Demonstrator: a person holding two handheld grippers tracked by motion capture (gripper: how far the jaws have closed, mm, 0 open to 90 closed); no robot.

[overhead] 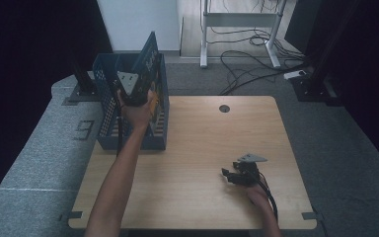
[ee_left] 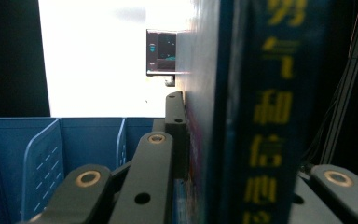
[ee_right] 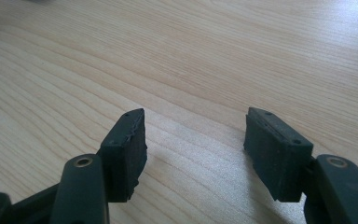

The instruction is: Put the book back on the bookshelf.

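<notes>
My left gripper [overhead: 137,88] is up over the blue basket [overhead: 109,133] at the table's far-left corner, clamped on a blue book [overhead: 148,59]. In the left gripper view the book [ee_left: 256,112] stands on edge between the jaws, spine w/ yellow lettering facing the camera, jaws pressed to both covers. Book tilts up and out of the basket's top, lower end inside it; can't tell which compartment. Basket dividers [ee_left: 44,158] sit to the left of the jaws, below them.

My right gripper [overhead: 237,174] rests low on the wooden table [overhead: 202,143], near-right part, well apart from the basket. Its jaws stand apart w/ nothing between them, just bare tabletop [ee_right: 196,70] under the pads [ee_right: 128,149].
</notes>
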